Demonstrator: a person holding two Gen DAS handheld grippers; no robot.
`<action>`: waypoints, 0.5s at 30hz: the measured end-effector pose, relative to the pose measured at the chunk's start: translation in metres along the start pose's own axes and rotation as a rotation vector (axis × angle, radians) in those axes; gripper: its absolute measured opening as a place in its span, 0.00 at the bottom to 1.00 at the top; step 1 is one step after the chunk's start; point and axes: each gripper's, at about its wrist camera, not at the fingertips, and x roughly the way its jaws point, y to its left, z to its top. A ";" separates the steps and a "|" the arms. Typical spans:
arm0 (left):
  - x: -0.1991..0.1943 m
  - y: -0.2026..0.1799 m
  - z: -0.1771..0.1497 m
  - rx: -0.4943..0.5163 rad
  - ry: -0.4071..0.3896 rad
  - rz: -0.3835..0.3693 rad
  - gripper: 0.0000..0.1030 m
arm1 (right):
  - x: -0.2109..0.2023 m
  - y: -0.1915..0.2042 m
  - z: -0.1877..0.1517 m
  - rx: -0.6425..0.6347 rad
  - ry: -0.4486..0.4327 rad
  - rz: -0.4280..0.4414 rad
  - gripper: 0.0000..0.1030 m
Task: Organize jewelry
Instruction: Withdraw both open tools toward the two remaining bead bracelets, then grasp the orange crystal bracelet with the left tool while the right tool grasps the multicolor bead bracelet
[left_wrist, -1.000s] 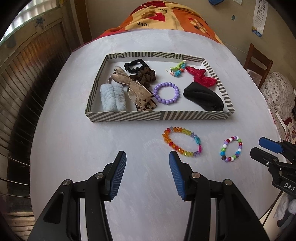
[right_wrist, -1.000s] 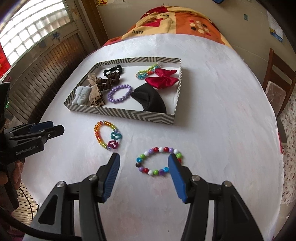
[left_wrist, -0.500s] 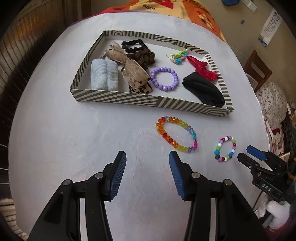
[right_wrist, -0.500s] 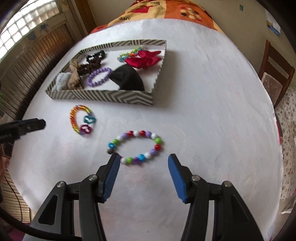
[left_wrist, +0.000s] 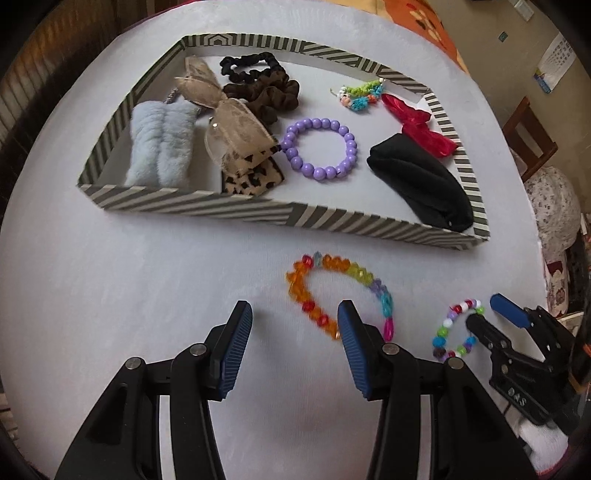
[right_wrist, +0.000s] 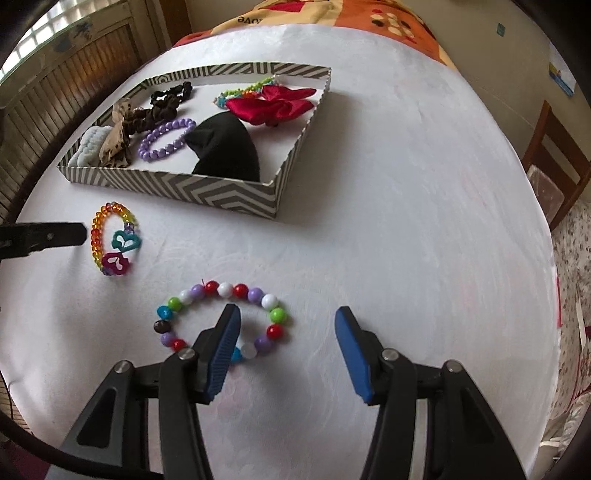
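Note:
Two bracelets lie on the white table in front of a striped tray (left_wrist: 207, 208) (right_wrist: 207, 192). My left gripper (left_wrist: 294, 317) is open just above the rainbow crystal bracelet (left_wrist: 334, 264) (right_wrist: 98, 229). Its right finger covers the loop's near side, and the orange beads lie between the fingers. My right gripper (right_wrist: 288, 317) (left_wrist: 487, 315) is open over the multicolour round-bead bracelet (right_wrist: 225, 290) (left_wrist: 448, 325). Its left finger stands inside the loop, with the loop's right side between the fingers. One finger of the left gripper (right_wrist: 55, 236) shows beside the rainbow bracelet.
The tray holds a purple bead bracelet (left_wrist: 319, 149), a black pouch (left_wrist: 421, 184), a red bow (left_wrist: 421, 123), dark scrunchies (left_wrist: 266, 92), a leopard bow (left_wrist: 243, 147) and a pale blue furry band (left_wrist: 162, 144). A wooden chair (right_wrist: 554, 155) stands past the table's right edge.
Both grippers have come down and closer to the table. Each bracelet, earlier ahead of the fingers, now sits at the fingertips. The jaws' width looks unchanged.

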 end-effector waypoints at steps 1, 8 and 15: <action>0.003 -0.002 0.002 0.003 0.004 0.008 0.39 | 0.000 0.000 0.000 -0.005 -0.007 0.001 0.54; 0.011 -0.015 0.009 0.053 -0.012 0.064 0.39 | 0.002 0.004 0.001 -0.059 -0.029 -0.020 0.48; 0.011 -0.016 0.008 0.085 -0.043 0.077 0.02 | 0.003 0.006 0.005 -0.100 -0.032 -0.006 0.14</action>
